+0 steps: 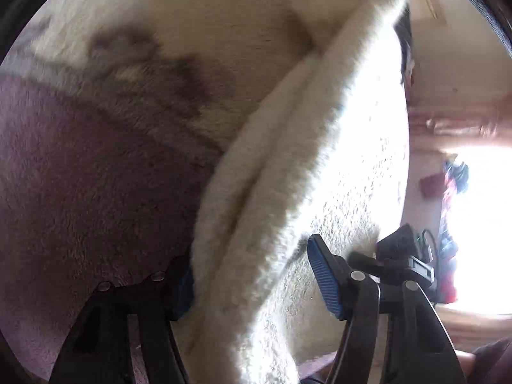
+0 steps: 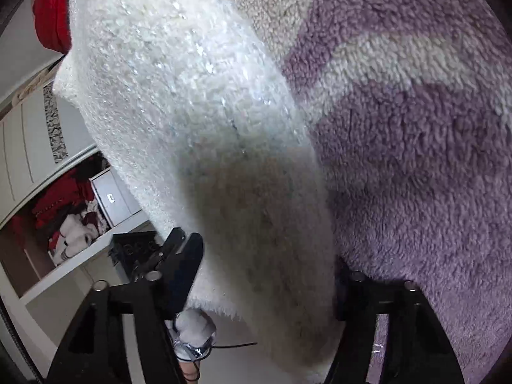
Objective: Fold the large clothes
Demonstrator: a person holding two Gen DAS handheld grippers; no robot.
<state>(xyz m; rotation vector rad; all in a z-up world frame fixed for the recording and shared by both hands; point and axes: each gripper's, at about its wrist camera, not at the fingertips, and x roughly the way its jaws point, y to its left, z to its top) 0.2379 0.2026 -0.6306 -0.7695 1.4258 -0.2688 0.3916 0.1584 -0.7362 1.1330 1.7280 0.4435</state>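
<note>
Count of items in view, both wrist cameras.

Two tools: left tool (image 1: 256,284) and right tool (image 2: 265,275), each with two black fingers, one white fuzzy garment (image 2: 179,89) between the fingers of both. One fleece blanket (image 2: 416,166), purple and cream, beneath it. Left view: one blue ribbed pad (image 1: 324,278) fully visible on a finger, the opposite pad mostly hidden. Right view: one red item (image 2: 51,12) high up, one white box (image 2: 112,198) on a shelf, one heap of red and white textiles (image 2: 67,220), number of pieces indeterminable.
</note>
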